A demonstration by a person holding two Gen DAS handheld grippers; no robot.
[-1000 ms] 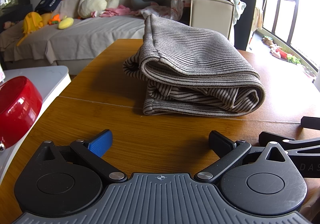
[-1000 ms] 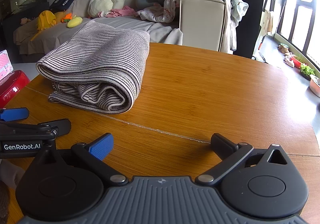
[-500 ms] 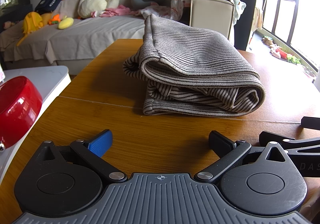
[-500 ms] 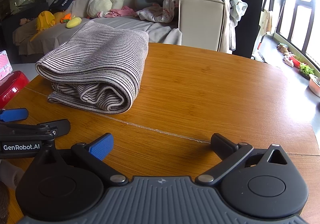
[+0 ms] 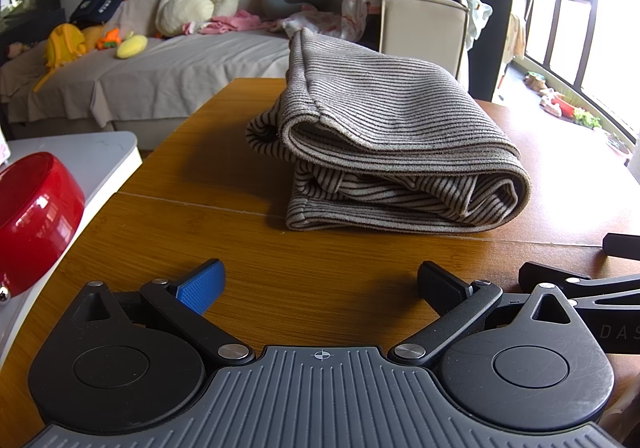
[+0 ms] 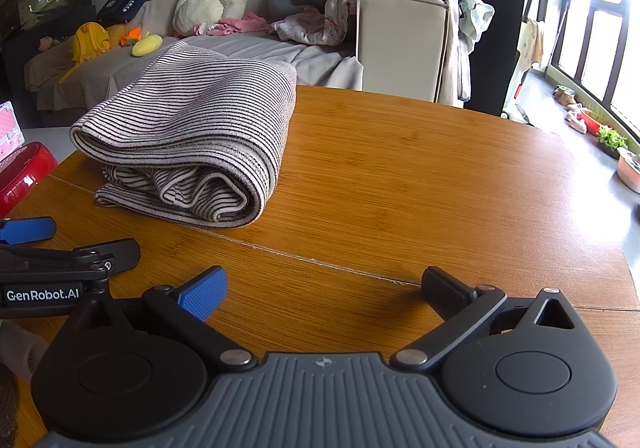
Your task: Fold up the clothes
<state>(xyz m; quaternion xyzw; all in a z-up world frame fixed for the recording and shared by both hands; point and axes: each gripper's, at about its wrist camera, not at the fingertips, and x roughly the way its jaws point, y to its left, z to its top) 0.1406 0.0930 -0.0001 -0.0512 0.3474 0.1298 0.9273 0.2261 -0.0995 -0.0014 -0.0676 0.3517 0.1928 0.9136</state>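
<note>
- Garment point(image 5: 396, 152): folded, at 12 o'clock on table point(image 6: 440, 176); loose top layer could slide open if nudged.
- Left gripper point(image 5: 320, 284), right gripper point(image 6: 324, 284): jaws spread, empty.

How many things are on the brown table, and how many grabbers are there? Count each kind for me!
Striped folded garment: 1
Grippers, both open and empty, the left gripper and the right gripper: 2
Total: 3, all at the wooden table. The red bowl sits on a white surface beside the table, so it is not counted.
</note>
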